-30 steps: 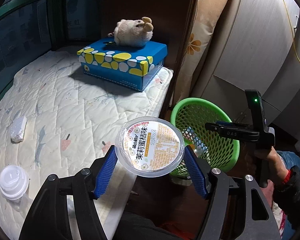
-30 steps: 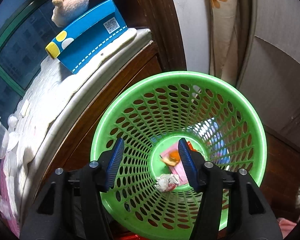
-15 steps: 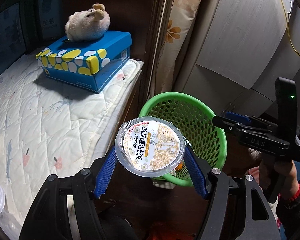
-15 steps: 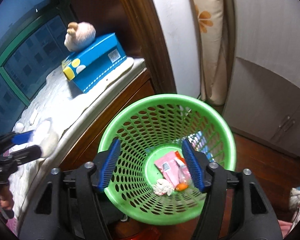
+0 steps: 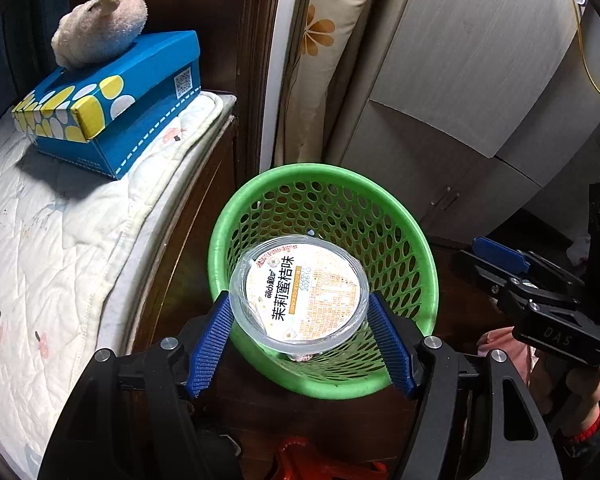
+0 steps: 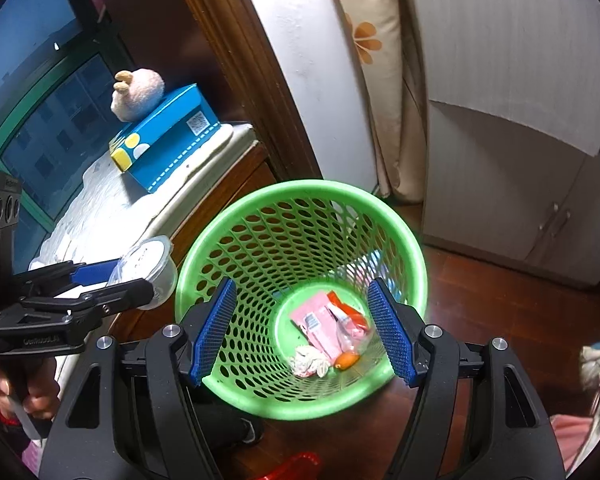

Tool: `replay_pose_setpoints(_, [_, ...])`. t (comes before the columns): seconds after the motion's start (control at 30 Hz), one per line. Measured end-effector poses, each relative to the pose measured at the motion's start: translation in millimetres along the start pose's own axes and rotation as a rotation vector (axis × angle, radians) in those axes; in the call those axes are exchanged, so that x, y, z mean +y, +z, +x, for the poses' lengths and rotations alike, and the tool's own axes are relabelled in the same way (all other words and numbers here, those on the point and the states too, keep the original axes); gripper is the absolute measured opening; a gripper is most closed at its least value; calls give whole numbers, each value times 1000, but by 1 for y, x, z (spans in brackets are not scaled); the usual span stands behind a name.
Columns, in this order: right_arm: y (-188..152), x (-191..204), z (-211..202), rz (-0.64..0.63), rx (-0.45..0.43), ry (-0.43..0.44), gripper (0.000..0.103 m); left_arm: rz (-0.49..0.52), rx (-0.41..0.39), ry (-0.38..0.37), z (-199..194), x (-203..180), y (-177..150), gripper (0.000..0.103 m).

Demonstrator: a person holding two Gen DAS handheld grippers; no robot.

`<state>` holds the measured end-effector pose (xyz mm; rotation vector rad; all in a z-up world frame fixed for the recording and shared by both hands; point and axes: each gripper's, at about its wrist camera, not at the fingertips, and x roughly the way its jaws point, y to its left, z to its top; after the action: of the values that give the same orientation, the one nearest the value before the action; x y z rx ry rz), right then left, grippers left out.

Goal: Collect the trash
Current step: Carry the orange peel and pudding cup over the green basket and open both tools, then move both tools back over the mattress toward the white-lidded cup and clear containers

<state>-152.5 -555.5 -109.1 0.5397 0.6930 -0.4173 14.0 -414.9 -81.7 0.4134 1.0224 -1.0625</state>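
While the left gripper (image 5: 300,332) clamps the sealed jelly cup (image 5: 300,294), centre it over the green basket (image 5: 416,240) before releasing; the right gripper (image 6: 302,330) is empty, jaws parted.

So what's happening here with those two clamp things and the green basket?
A person is tidying up trash with a handheld gripper in each hand. The left gripper is clamped on a clear plastic cup and holds it by the rim of the green basket, not yet let go. The right gripper is empty, open above the basket. Wrappers and a crumpled tissue already lie at the bottom.
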Motion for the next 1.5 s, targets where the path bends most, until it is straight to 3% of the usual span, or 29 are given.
replay_pose_setpoints(0.07, [-2,-3,0,9,1,2,68,-3,6,-8,4,-2,1,69])
replay_pose_setpoints(0.1, [-2,-4,-1,12,1,2,68,-8,10,-13,6,-2,1,74])
replay_pose_setpoints(0.3, [-3,0,-2,11,3,10,68,-31,-15,-27,0,0,-6,75])
replay_pose_setpoints(0.47, [-3,16,-2,-17,5,42,69,-59,-54,19,-28,16,-19,75])
replay_pose_setpoints(0.63, [-3,45,-2,-82,8,80,69,-130,-102,85,-63,45,-33,75])
replay_pose_setpoints(0.87, [-2,94,4,-165,20,135,72,-220,-161,237,-110,98,-59,75])
replay_pose_setpoints(1.17, [-3,159,20,-257,58,205,74,-302,-206,433,-163,170,-96,84])
replay_pose_setpoints(1.5, [-6,223,34,-348,90,268,78,-389,-168,575,-193,262,-134,92])
